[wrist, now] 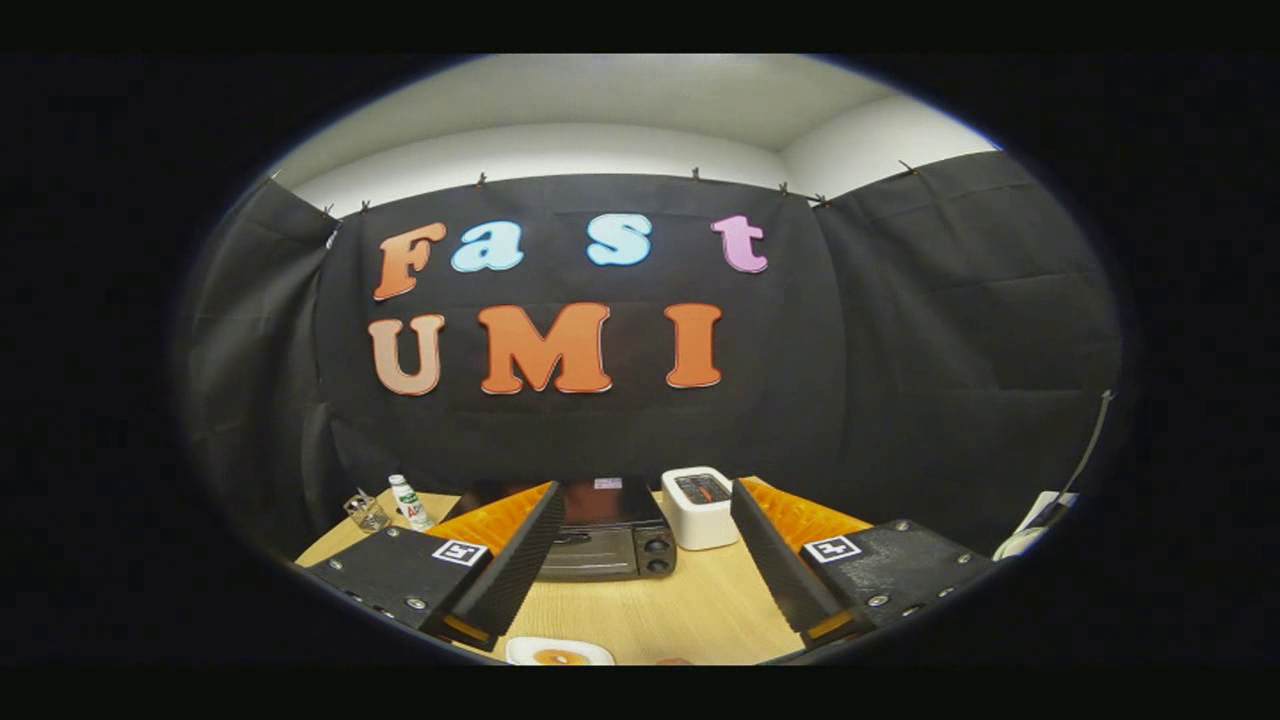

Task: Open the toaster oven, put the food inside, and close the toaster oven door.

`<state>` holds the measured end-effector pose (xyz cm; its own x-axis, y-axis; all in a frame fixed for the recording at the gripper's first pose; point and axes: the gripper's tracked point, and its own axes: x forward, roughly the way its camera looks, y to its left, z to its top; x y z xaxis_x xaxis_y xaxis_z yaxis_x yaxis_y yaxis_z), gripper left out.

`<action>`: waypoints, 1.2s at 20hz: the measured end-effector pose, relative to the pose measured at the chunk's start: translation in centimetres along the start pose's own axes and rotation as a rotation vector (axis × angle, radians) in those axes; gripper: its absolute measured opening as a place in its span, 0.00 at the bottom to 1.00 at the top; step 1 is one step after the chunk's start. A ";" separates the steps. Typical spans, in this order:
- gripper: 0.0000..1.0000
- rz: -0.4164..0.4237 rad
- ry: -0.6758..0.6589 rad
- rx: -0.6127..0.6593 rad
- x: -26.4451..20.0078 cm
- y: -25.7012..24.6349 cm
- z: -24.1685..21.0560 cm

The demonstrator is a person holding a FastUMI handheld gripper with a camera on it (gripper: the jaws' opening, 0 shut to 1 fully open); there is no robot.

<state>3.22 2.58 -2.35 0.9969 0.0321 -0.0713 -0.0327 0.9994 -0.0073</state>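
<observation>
No legible text on any object.

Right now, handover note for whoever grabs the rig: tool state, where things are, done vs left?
Tool: open, holding nothing, held above the table.
Oven: ahead between the fingers, at the back of the table, door looks closed.
Food: on a white plate on the near table, just below the fingers.
White box stands right of the oven; bottle and a small glass to its left.
Done: nothing yet.
Left: open the door, put the food in, close the door.
</observation>
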 end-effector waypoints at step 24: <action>1.00 0.104 0.342 -0.080 17.3 13.1 -14.4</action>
<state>19.06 16.13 -18.03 0.9072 0.1152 -0.4047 -0.1517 0.9867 -0.0591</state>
